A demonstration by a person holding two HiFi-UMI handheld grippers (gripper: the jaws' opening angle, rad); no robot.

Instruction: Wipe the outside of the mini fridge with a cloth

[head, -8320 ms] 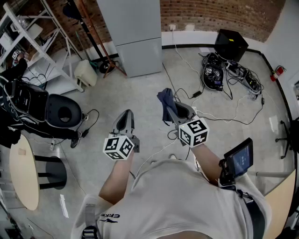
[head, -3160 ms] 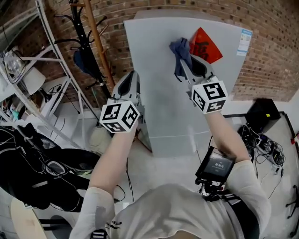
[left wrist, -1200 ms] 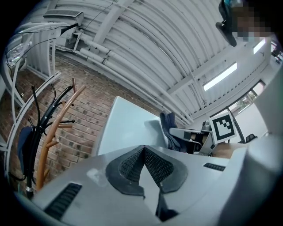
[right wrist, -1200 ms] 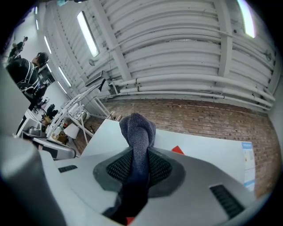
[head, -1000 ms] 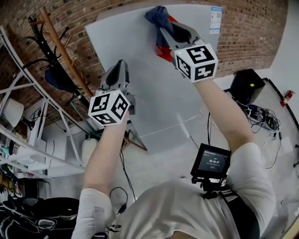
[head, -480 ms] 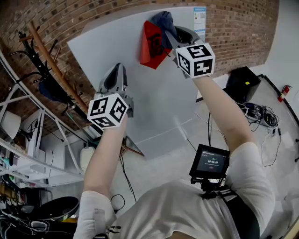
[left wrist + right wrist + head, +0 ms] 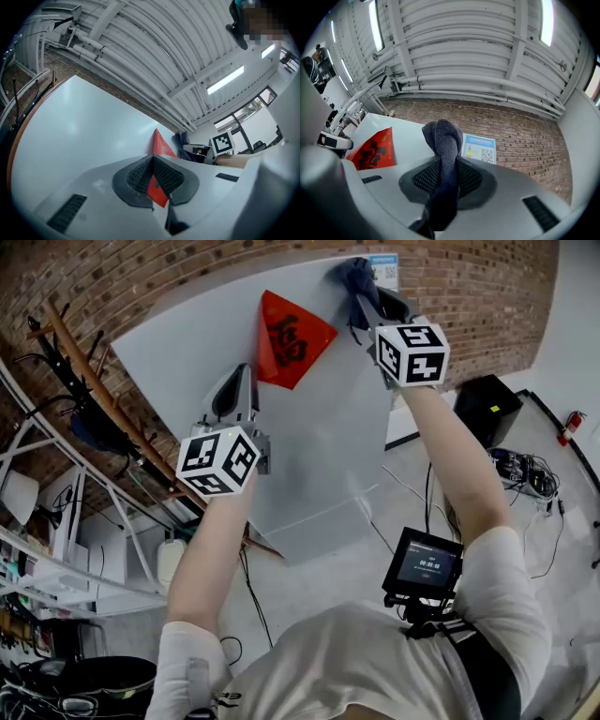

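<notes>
Right gripper [image 7: 442, 174] is clamping the blue cloth [image 7: 443, 138] at the fridge's [image 7: 323, 432] top-right corner, left gripper [image 7: 152, 161] idling closed, empty.

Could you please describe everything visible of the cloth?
The cloth is dark blue-grey knitted fabric, bunched into a thick fold. The right gripper's jaws are shut on it; its rounded top sticks out past them and a tail hangs beneath. It sits against the mini fridge's upper corner, beside the blue label.

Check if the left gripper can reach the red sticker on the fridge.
Likely yes: the left gripper, jaws together and empty, is beside the red sticker with only bare fridge door between; the right gripper and cloth are off to the sticker's other side.
</notes>
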